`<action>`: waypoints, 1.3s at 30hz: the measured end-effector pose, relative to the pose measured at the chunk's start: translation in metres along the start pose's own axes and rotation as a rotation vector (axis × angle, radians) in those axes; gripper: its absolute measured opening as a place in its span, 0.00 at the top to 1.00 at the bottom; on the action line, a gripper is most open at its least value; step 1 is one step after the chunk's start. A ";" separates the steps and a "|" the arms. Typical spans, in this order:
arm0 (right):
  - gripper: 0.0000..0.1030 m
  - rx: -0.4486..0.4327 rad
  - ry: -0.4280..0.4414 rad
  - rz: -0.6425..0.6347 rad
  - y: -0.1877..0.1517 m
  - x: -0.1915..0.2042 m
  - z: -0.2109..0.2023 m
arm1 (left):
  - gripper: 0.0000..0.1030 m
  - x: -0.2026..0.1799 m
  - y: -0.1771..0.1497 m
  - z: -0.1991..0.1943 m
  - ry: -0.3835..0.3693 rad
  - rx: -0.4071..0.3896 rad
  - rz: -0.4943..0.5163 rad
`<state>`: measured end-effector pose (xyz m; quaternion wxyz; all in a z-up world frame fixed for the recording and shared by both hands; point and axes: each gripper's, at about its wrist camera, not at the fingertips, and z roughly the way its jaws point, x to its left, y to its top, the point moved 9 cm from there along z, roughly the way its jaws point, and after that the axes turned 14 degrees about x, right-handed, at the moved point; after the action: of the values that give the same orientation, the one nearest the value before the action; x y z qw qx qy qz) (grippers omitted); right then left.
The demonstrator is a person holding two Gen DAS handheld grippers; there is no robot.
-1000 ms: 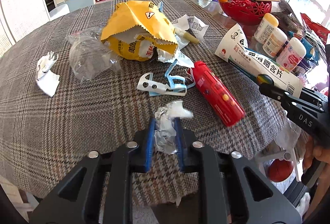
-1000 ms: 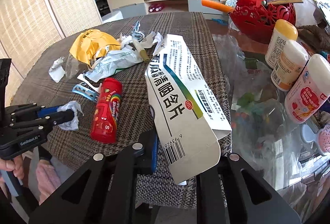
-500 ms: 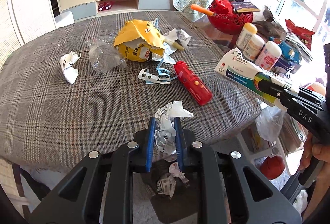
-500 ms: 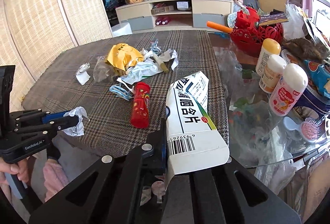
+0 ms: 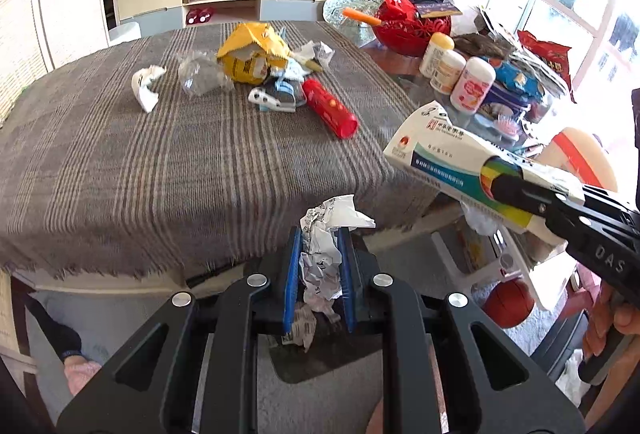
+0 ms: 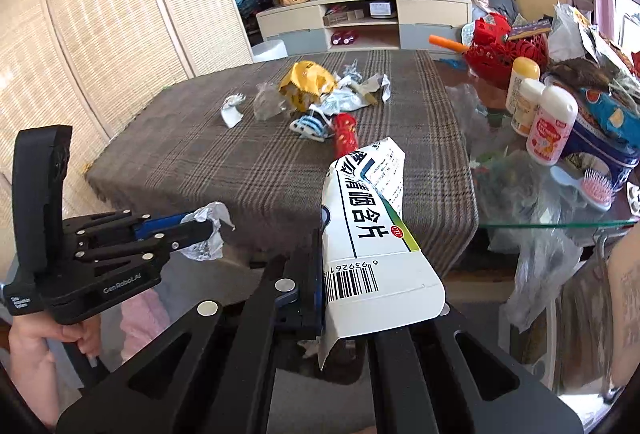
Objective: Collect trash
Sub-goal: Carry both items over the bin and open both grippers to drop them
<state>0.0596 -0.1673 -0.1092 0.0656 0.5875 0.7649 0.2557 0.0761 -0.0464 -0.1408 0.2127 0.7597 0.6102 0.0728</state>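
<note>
My left gripper [image 5: 319,266] is clamped on a paper wad [image 5: 322,254], my right gripper [image 6: 348,274] on a white box [image 6: 376,234], both held off the table's [image 5: 168,162] near edge. Beyond lie a red tube [image 5: 330,108], yellow bag [image 5: 252,52] and scraps.

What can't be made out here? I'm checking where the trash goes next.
- Bin: only a dark patch under the left claw, behind the wad; whether it's a bin is unclear.
- Right claw: the box covers its right finger.
- Box text: left view, too small to read.
</note>
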 end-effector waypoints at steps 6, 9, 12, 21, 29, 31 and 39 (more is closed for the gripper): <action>0.97 0.066 0.041 0.012 -0.047 0.013 0.021 | 0.84 -0.009 -0.040 0.023 -0.006 0.034 0.005; 0.97 0.109 0.051 0.028 -0.066 0.014 0.038 | 0.84 -0.010 -0.056 0.038 -0.015 0.059 -0.004; 0.97 0.157 0.059 0.047 -0.082 0.012 0.058 | 0.83 -0.008 -0.075 0.060 -0.025 0.106 -0.022; 0.97 0.313 0.116 0.134 -0.105 -0.004 0.133 | 0.83 0.003 -0.109 0.131 -0.059 0.287 -0.077; 0.97 0.400 0.148 0.192 -0.094 -0.013 0.183 | 0.83 0.019 -0.111 0.181 -0.060 0.392 -0.104; 0.97 0.411 0.149 0.190 -0.089 -0.013 0.191 | 0.83 0.023 -0.111 0.188 -0.060 0.407 -0.109; 0.93 0.430 0.128 0.197 -0.077 -0.012 0.211 | 0.69 0.031 -0.105 0.205 -0.070 0.412 -0.115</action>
<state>0.0810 -0.1260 -0.3297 -0.1350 0.6423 0.7434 0.1289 0.0653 -0.0470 -0.3726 0.0776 0.7530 0.6468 -0.0923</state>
